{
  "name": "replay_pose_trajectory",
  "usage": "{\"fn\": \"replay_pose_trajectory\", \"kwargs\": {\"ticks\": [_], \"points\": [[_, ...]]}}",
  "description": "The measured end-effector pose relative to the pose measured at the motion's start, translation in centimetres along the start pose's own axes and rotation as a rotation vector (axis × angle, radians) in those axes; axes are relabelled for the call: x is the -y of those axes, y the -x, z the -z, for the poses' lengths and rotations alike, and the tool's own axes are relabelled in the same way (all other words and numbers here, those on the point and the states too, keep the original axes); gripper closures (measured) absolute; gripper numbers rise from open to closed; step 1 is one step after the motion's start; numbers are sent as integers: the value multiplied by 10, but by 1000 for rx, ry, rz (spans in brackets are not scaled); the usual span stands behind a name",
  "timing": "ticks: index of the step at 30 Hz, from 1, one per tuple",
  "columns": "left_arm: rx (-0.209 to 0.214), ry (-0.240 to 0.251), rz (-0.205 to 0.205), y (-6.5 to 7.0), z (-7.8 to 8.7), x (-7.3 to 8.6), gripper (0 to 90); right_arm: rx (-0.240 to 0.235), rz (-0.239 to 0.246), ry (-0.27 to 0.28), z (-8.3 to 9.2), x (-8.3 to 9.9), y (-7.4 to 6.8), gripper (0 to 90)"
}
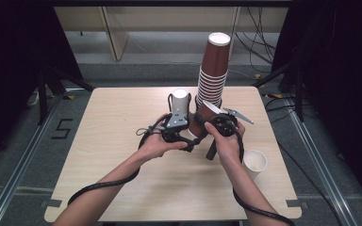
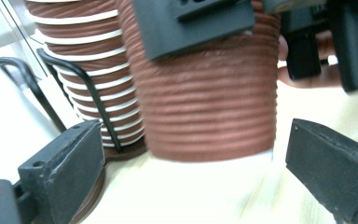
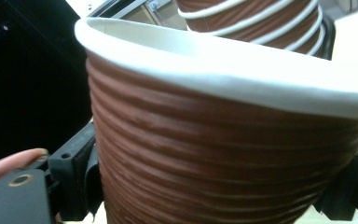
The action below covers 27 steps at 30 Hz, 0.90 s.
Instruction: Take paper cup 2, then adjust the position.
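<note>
One ribbed brown paper cup [image 3: 214,154], light, crushable, clamped mid-wall by right tongs [image 1: 202,123]; left tongs [image 2: 186,182] wide open, empty; grip gently.

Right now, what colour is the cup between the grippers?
The cup is ridged brown outside with a white rim, best seen in the right gripper view.

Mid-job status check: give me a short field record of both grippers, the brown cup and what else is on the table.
left gripper: jaws open, standing apart on either side of the cup, not pressing it
right gripper: closed on the brown cup
brown cup: ribbed, white rim, tilted, beside the stack
cup stack: brown cups, upside down, in a black wire holder
white cup: upright, near the table's right edge
table: light wood
</note>
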State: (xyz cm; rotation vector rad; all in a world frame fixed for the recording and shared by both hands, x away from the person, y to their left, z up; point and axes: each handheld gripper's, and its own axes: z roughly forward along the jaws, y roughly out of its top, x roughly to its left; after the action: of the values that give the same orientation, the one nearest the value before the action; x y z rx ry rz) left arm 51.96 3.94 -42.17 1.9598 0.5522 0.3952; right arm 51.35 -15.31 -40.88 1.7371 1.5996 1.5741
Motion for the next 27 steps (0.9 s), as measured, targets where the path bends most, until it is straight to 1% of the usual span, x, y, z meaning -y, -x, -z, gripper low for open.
{"fn": "replay_pose_trajectory", "kwargs": {"ticks": [1,3,4,5,7,8,9,10,11,13,14,15,17,18,19,20,21,22,23,24,25,27], "points": [[-1,4,5,0,3,2,40,11,35,7,1,0,1,147],[-9,7,15,-2,11,5,40,27,73,18,3,1,0,147],[-14,7,17,-3,15,6,40,22,94,24,4,2,0,147],[-15,6,15,-4,18,7,39,23,102,26,6,2,-1,147],[-22,10,25,-6,23,9,38,35,146,36,8,4,-2,147],[-26,7,26,-7,26,10,39,51,169,39,10,4,-3,147],[-30,15,31,-8,28,11,39,50,184,44,11,5,-3,147],[-37,11,33,-8,30,12,39,53,201,47,12,6,-4,147],[-42,11,36,-9,32,13,39,66,213,49,12,6,-4,147],[-46,22,47,-9,36,15,39,52,228,50,14,7,-6,147],[-48,22,49,-10,38,16,40,69,252,57,15,8,-6,147],[-50,20,49,-10,39,18,39,58,260,64,16,8,-8,147],[-55,20,56,-11,42,20,39,58,299,72,17,9,-9,147],[-58,21,62,-12,43,21,40,63,312,65,17,10,-10,146],[-60,24,63,-13,43,22,40,63,329,74,17,11,-10,146],[-62,25,67,-14,44,23,40,64,335,71,18,11,-11,146],[-60,28,72,-15,44,23,40,67,358,78,18,11,-10,146],[-60,33,70,-16,44,23,41,69,356,82,19,13,-11,146],[-69,29,68,-16,45,23,41,72,381,86,20,13,-11,146],[-69,30,69,-16,45,23,42,69,366,77,21,14,-12,146],[-62,38,73,-16,44,24,42,69,369,80,21,15,-12,146],[-67,32,75,-14,44,25,42,69,387,81,22,17,-10,146]]}}
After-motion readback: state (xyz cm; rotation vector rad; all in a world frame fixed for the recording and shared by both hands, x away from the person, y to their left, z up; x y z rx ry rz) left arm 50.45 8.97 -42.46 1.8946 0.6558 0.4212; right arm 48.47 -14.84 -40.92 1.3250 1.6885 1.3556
